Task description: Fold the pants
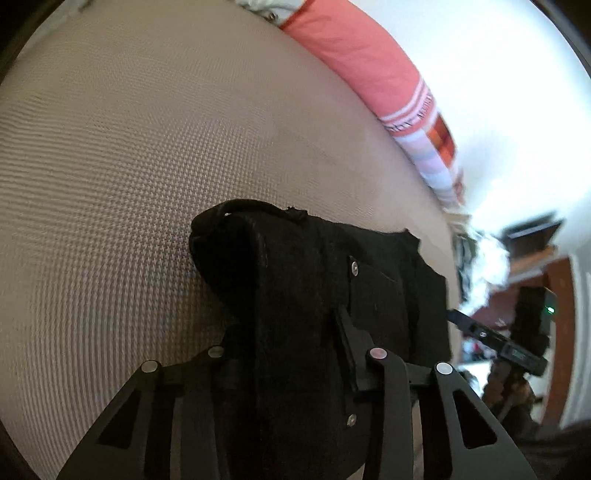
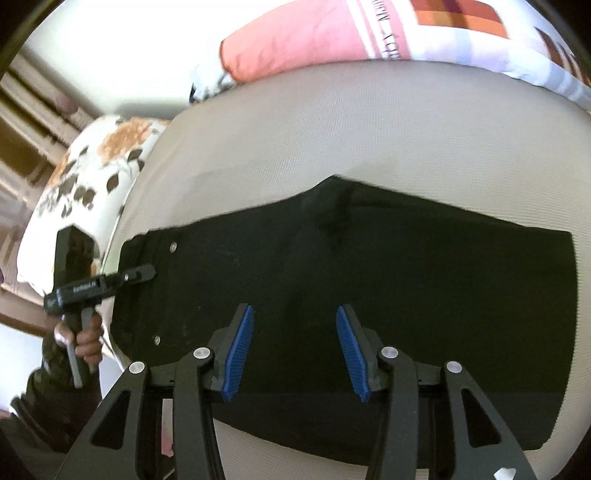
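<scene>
Lying crosswise before the gaping, empty right gripper (image 2: pixel 295 343), the black pants (image 2: pixel 406 266) run lengthwise from the waistband end, which the left gripper (image 1: pixel 291 354) pinches.

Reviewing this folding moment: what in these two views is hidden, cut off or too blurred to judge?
- Left wrist view: the left claw's pads are buried in a bunched fold of the black pants.
- Left wrist view: the room at the right edge is blurred; only the other tool reads.
- Right wrist view: the pants' near edge sits behind the right claw, which hangs open above them.
- Right wrist view: the pillow's lettering is unreadable.
</scene>
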Tool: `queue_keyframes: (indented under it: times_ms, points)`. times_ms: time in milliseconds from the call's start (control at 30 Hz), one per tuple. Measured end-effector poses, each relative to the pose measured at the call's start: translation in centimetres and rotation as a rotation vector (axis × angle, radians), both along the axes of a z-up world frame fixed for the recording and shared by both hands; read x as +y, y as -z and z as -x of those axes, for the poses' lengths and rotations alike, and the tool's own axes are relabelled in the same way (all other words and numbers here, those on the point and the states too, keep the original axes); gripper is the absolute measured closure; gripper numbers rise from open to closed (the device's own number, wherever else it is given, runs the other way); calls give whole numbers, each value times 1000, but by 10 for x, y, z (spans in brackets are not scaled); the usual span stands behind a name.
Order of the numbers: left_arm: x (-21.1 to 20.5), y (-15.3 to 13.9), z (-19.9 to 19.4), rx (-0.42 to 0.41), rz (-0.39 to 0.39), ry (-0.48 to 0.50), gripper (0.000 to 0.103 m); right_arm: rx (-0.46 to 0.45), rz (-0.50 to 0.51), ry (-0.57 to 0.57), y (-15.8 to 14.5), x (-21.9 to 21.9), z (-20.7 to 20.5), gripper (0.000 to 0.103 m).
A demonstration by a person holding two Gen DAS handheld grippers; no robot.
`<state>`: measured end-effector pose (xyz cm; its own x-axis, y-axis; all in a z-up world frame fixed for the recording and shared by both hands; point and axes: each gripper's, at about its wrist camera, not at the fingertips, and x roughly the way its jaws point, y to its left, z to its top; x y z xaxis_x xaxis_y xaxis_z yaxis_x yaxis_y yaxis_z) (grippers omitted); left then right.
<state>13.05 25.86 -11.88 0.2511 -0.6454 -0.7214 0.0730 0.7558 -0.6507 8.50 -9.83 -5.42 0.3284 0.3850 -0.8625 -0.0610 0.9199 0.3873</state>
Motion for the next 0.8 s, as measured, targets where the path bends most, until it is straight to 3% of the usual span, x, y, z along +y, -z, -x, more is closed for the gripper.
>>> queue_keyframes:
  times_ms: [67, 267, 433, 567, 800]
  points:
    - [-6, -11, 5, 2, -33, -48, 70, -14, -7, 37, -2, -15, 3, 58]
    - [-30, -57, 21, 38, -24, -170, 78, -68, -30, 105, -11, -60, 21, 58]
    - [-86, -103, 35, -17, 31, -139, 81, -113, -35, 166, -17, -95, 39, 58]
    - [-140, -123, 36, -48, 46, -105, 85, -165, -26, 226, -25, -129, 58, 57]
    - [-243, -115, 32, -64, 25, -29, 85, -229, -43, 334, -36, -187, 84, 54]
